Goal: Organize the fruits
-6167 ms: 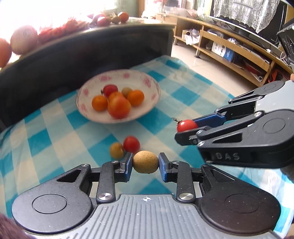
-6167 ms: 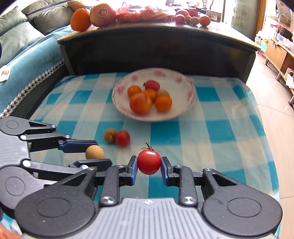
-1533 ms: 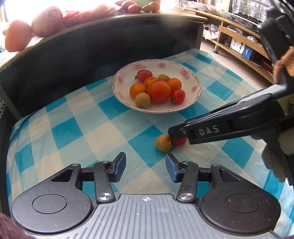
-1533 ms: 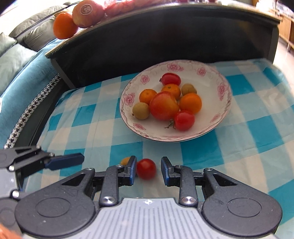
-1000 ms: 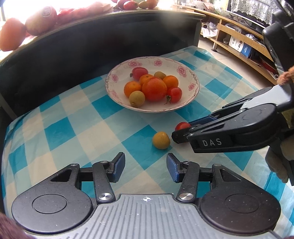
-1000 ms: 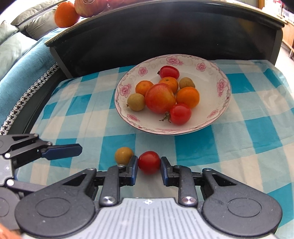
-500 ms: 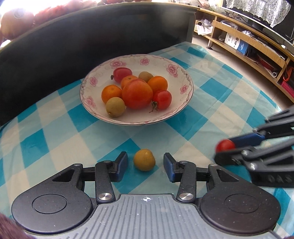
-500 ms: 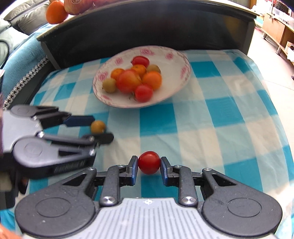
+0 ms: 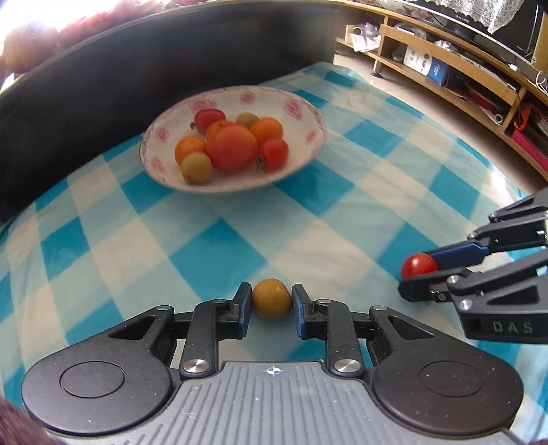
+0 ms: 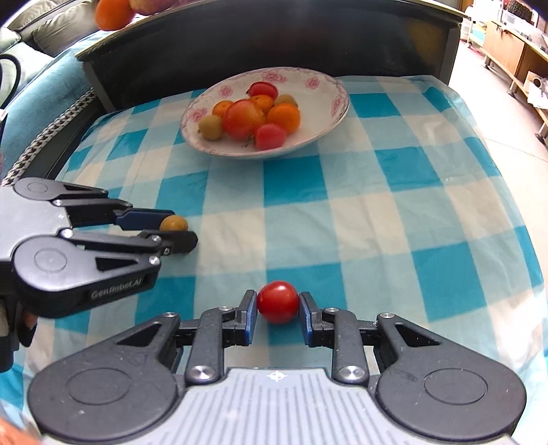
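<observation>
My left gripper (image 9: 271,304) is shut on a small yellow-brown fruit (image 9: 271,298), held just above the checked cloth. My right gripper (image 10: 278,308) is shut on a red cherry tomato (image 10: 277,301). Each shows in the other's view: the right gripper (image 9: 419,274) holds the tomato (image 9: 418,265) at the right, the left gripper (image 10: 176,230) holds the yellow fruit (image 10: 173,224) at the left. A white flowered bowl (image 9: 308,113) sits farther back with several oranges, tomatoes and small fruits. In the right wrist view, the bowl (image 10: 328,92) is ahead and slightly left.
A blue-and-white checked cloth (image 10: 394,212) covers the surface. A dark raised ledge (image 10: 274,30) runs behind the bowl with more fruit on top. Wooden shelving (image 9: 445,65) stands at the right, a teal sofa (image 10: 34,85) at the left.
My left gripper has closed its fingers onto the yellow fruit, which lay loose between them half a second ago. My right gripper has kept hold of the tomato and pulled back from the bowl.
</observation>
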The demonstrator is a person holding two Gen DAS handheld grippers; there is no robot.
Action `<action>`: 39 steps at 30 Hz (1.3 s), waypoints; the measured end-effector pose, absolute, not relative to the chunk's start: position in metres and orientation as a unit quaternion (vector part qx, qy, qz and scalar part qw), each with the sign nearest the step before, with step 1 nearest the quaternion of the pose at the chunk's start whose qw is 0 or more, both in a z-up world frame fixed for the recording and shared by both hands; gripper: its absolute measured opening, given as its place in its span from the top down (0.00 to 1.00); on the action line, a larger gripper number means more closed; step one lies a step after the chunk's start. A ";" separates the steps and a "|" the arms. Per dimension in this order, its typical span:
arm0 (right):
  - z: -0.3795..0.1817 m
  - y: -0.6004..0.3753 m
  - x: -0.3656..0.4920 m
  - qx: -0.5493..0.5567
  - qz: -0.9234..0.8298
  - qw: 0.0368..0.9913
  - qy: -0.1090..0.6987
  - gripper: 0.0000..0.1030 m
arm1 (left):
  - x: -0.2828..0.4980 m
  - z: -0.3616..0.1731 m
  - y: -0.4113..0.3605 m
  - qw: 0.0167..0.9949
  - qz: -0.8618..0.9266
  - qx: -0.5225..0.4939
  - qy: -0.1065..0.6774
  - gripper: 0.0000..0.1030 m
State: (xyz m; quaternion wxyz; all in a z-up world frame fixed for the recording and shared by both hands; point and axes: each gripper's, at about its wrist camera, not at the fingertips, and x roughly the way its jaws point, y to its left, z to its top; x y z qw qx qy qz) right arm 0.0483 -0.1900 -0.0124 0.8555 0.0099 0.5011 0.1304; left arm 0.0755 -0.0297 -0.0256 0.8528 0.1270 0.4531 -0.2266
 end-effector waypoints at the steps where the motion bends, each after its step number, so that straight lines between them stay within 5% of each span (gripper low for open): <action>1: -0.012 -0.188 0.044 0.010 0.133 0.855 0.501 0.71 | 0.069 -0.025 -0.028 0.851 -0.227 0.125 0.456 0.69; 21: -0.017 -0.170 0.004 -0.035 0.132 0.868 0.478 0.69 | 0.020 -0.026 -0.012 0.857 -0.211 0.120 0.455 0.62; 30: -0.018 -0.171 0.002 -0.028 0.137 0.866 0.480 0.60 | 0.017 -0.028 -0.014 0.858 -0.209 0.110 0.456 0.43; 35: -0.018 -0.174 0.003 -0.012 0.139 0.862 0.488 0.49 | 0.011 -0.032 -0.016 0.861 -0.205 0.126 0.448 0.22; 39: -0.017 -0.175 0.006 -0.005 0.138 0.858 0.494 0.49 | 0.017 -0.033 -0.011 0.859 -0.195 0.110 0.461 0.18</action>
